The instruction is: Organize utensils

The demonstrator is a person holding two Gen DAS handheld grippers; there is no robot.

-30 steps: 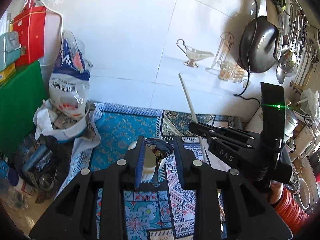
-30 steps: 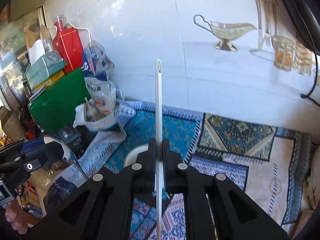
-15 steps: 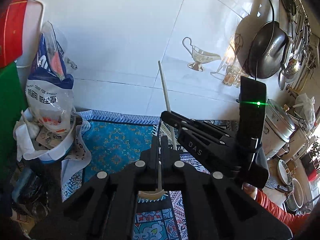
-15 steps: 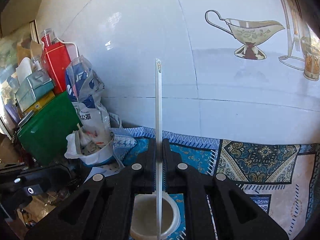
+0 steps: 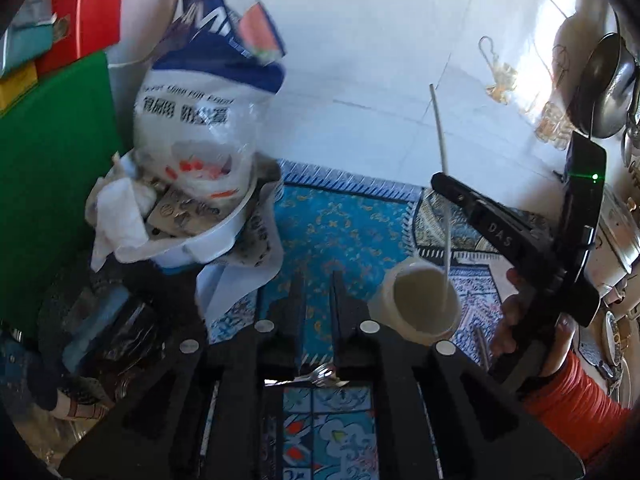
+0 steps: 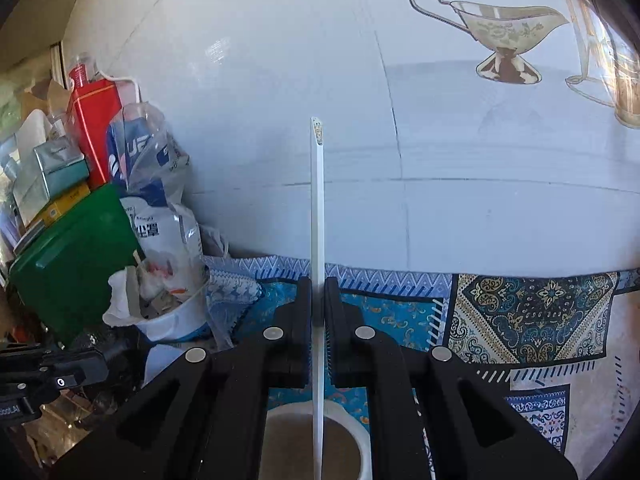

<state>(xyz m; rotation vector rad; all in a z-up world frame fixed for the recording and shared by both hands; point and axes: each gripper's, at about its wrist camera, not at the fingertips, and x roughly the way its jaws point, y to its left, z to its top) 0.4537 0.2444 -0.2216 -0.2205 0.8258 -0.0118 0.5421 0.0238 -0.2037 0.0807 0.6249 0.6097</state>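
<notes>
Right gripper (image 6: 318, 312) clamps thin white chopstick (image 6: 317, 216) upright so its lower end enters cream round cup (image 5: 420, 304); left gripper (image 5: 318, 296) slightly apart, empty.

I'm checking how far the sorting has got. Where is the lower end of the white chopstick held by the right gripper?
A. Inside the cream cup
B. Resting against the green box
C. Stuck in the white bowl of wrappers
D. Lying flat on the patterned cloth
A: the white chopstick, clamped in the right gripper, runs down inside the rim of the cream cup.
</notes>
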